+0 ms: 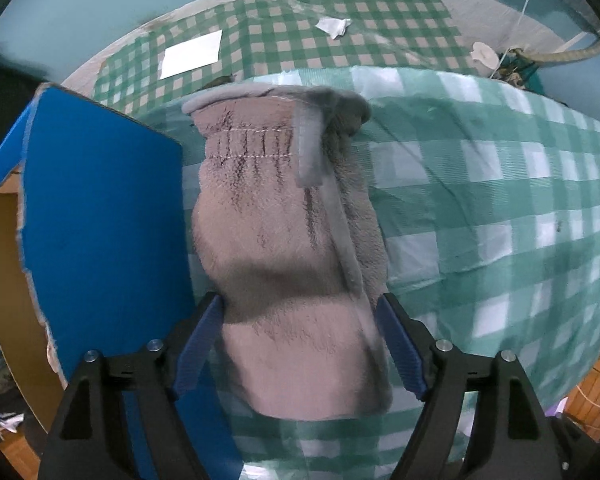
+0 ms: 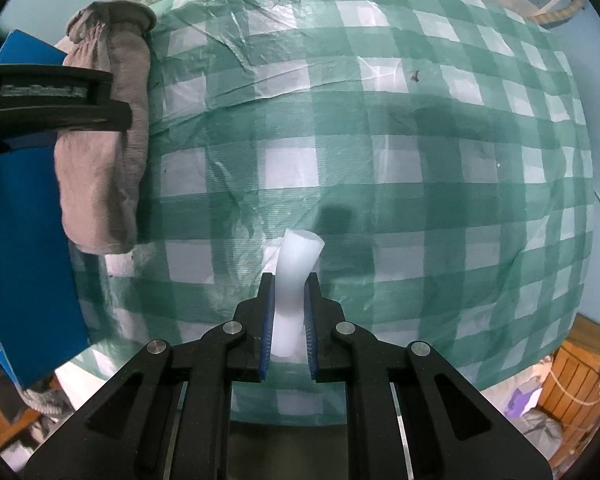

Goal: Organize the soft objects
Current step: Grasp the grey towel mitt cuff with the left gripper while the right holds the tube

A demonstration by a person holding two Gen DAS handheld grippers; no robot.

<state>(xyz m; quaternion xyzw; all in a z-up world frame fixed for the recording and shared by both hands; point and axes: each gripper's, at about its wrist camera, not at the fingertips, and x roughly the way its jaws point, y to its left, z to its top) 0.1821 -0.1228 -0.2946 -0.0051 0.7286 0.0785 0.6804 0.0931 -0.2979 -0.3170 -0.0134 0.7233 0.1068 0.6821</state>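
Observation:
A grey fleece mitten (image 1: pixel 284 240) lies lengthwise on the green-and-white checked cloth (image 1: pixel 480 200), its cuff pointing away. My left gripper (image 1: pixel 300 302) stands open straight above it, jaws wide, one blue pad on each side of the mitten's lower half. In the right wrist view the same mitten (image 2: pixel 104 152) lies at the left, with one of the left gripper's black fingers (image 2: pixel 100 114) over it. My right gripper (image 2: pixel 290 280) is shut on a soft white roll (image 2: pixel 300 252), which sticks out past the fingertips above the cloth (image 2: pixel 420 160).
A blue cardboard box flap (image 1: pixel 100 208) stands right beside the mitten on its left; the same blue flap (image 2: pixel 24 220) shows at the left edge. Farther back lie a white sheet (image 1: pixel 192 54), a crumpled paper (image 1: pixel 334 26) and a rope (image 1: pixel 572 54). A wooden crate (image 2: pixel 576 380) sits below the table edge.

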